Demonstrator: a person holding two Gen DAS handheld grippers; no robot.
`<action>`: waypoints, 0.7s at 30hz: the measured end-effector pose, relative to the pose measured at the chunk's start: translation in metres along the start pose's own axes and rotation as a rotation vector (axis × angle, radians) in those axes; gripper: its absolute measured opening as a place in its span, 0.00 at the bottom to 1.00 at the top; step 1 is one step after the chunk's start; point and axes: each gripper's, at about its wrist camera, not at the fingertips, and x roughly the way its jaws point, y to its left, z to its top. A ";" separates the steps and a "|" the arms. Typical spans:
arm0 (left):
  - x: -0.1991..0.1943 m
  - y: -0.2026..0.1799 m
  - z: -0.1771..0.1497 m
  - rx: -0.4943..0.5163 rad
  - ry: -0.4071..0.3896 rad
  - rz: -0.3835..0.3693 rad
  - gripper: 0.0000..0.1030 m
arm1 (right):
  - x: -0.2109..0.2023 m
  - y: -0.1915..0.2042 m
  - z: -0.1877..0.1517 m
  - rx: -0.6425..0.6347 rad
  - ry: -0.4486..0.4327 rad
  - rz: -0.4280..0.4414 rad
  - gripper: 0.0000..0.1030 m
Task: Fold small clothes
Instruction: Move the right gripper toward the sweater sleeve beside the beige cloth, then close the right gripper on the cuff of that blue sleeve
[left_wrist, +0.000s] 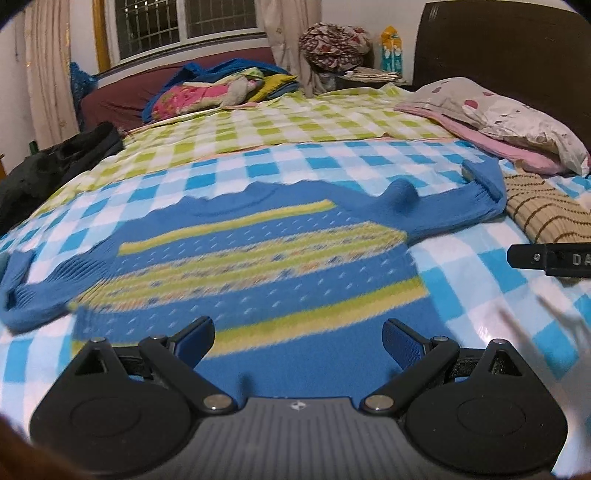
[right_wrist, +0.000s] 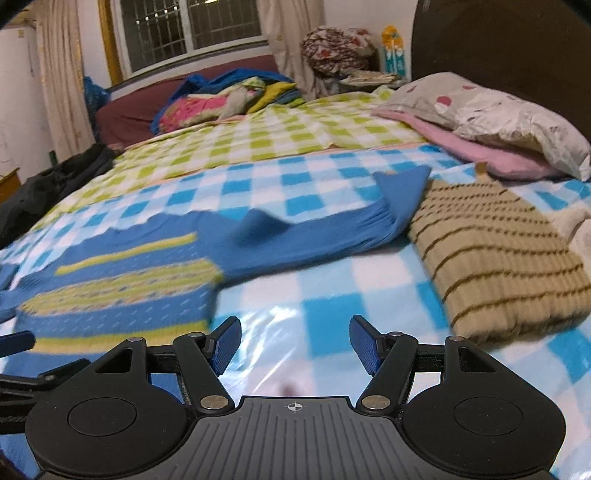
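Left wrist view: left gripper (left_wrist: 298, 343) wide open, blue ribbed pads (left_wrist: 402, 345) apart, nothing clamped. Hovering over the bottom hem of the small blue knit sweater with yellow-green stripes (left_wrist: 258, 266); contact with the fabric not clear through the blur. Sweater spread flat, front up, on the blue-and-white checked blanket (left_wrist: 480, 280), both sleeves out to the sides, right one kinked upward near the folded beige ribbed knit with brown stripes (left_wrist: 546, 218). Black tip of the right gripper (left_wrist: 550, 258) poking in from the right edge.

Right wrist view: right gripper (right_wrist: 295, 345) open wide, empty between the pads, sitting above bare checked blanket (right_wrist: 332, 295) with a shiny patch under it. Touching nothing visible. Blue sweater (right_wrist: 122, 291) lying to the left of the gripper, its sleeve end (right_wrist: 399, 199) just against the folded beige knit (right_wrist: 498, 254). Beige knit to the right, apart from the gripper. Part of the left gripper (right_wrist: 22, 369) at the left edge.
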 end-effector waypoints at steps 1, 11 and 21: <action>0.004 -0.004 0.005 0.000 -0.004 -0.011 1.00 | 0.005 -0.004 0.005 -0.001 -0.004 -0.018 0.64; 0.041 -0.028 0.039 -0.018 -0.036 -0.071 1.00 | 0.053 -0.026 0.050 -0.050 -0.042 -0.119 0.62; 0.064 -0.035 0.055 -0.073 -0.045 -0.063 1.00 | 0.117 -0.044 0.093 -0.111 -0.072 -0.237 0.60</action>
